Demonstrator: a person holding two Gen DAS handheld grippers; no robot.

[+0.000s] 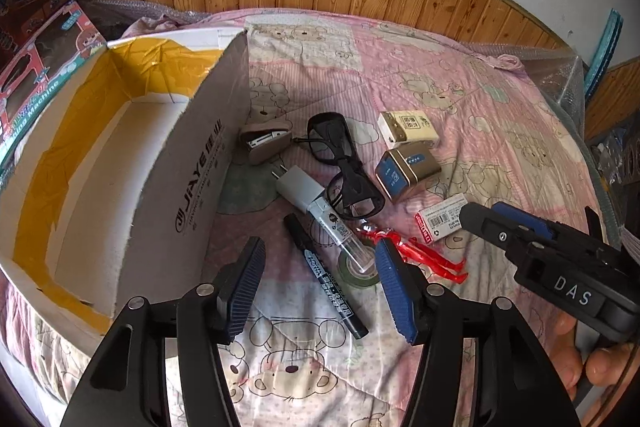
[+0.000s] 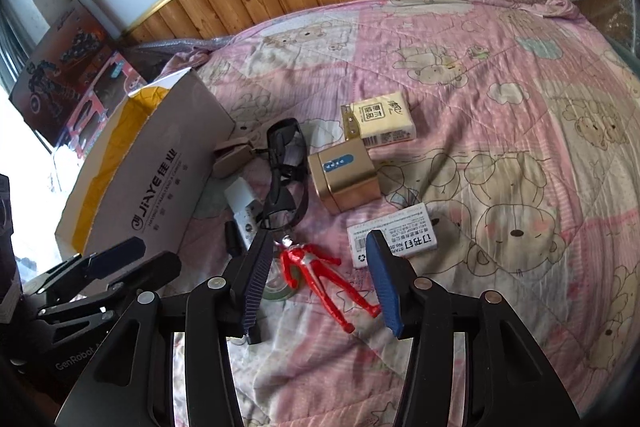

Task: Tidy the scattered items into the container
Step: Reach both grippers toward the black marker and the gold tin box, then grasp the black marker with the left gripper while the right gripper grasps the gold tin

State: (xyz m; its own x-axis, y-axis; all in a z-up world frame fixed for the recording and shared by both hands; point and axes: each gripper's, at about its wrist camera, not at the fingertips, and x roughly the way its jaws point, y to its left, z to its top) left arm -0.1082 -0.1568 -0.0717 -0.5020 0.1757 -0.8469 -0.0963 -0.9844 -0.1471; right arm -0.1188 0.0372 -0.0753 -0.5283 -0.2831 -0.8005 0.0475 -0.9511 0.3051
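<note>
Nine or so small items lay scattered on the pink quilted bed [image 2: 500, 75], none of them yet in the cardboard box [image 1: 200, 163] that stood open just beside them. The left hand-held gripper [image 1: 320, 283] hung released over a black marker [image 1: 324, 267], its jaws wide apart and holding nothing. The right hand-held gripper [image 2: 320, 287] was likewise spread and empty, straddling a red toy figure [image 2: 320, 275] without touching it.

The figure's head lay on or against a roll of tape [image 2: 280, 287], though the near finger hid most of the roll. A closing grasp there could catch the tape as well and drag it along, or pinch only a thin leg and let the figure swing loose. The marker lay partly under a clear tube [image 1: 344, 235] that touched the white charger [image 1: 298, 187] and the black glasses [image 1: 340, 167], so lifting it might roll the tube or snag a glasses arm. The soft quilt would give under pressure, and fabric could get nipped. The two grippers were near each other, so a crossing reach toward the box risked a knock. The gold tin [image 2: 344, 179], tissue pack [image 2: 378, 121] and staple box [image 2: 394, 235] sat further out.
</note>
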